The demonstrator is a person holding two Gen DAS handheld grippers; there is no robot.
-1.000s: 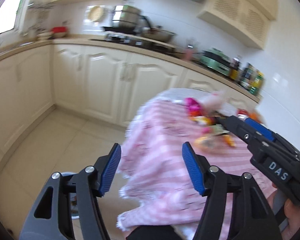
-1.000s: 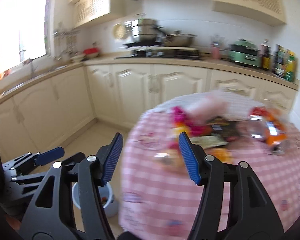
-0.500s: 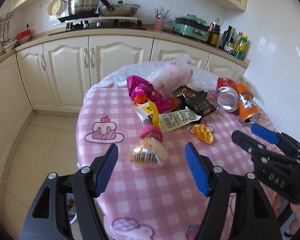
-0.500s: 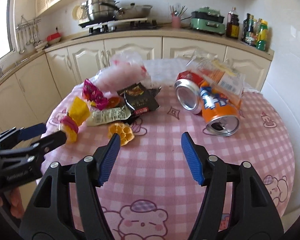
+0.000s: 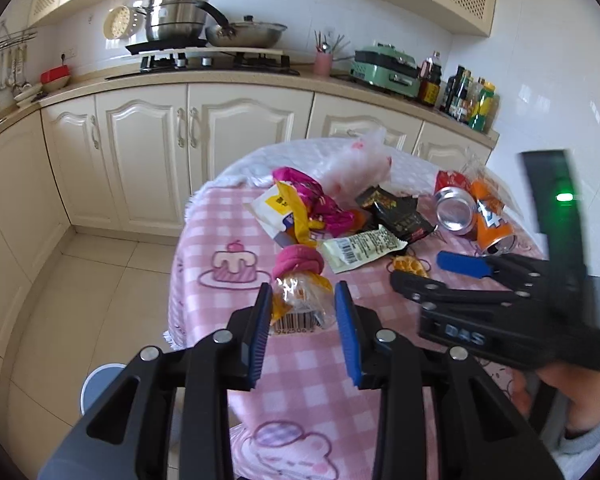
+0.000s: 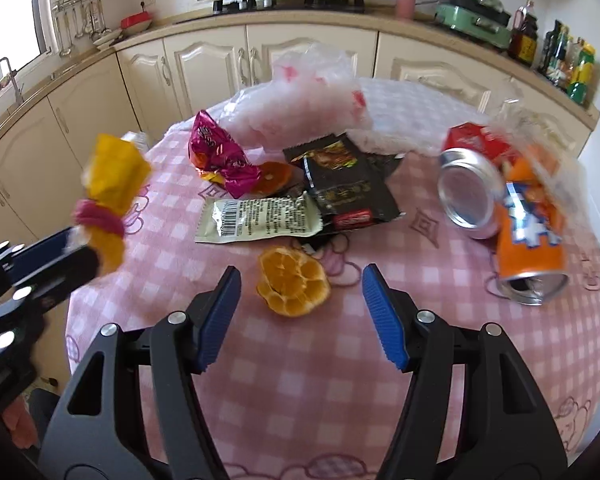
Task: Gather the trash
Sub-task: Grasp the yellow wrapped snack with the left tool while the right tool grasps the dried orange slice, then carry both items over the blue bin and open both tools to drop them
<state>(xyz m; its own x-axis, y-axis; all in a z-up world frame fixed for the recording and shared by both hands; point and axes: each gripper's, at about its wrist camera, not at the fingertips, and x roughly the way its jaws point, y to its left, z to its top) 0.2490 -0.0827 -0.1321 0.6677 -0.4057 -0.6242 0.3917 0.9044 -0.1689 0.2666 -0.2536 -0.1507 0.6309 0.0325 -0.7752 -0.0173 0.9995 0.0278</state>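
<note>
Left gripper [image 5: 302,304]: jaws closing on a crinkled snack wrapper [image 5: 300,300] with a pink twisted band, at the desk's near left edge. Right gripper [image 6: 300,304]: jaws open, empty, straddling an orange peel [image 6: 293,285] lying just ahead on the desk [image 6: 340,380]. Beyond: wrappers, two tipped cans [image 6: 496,208]. Surface: pink checked cloth. Room: kitchen, cream cabinets.

We cannot tell whether the closing left hand-held gripper [image 5: 302,312] presses the tied snack bag [image 5: 300,300] between its pads. That bag [image 6: 108,200] blurs in the right wrist view. Bottle labels [image 5: 470,98] are too small. The blue bin [image 5: 100,388] is half hidden.
</note>
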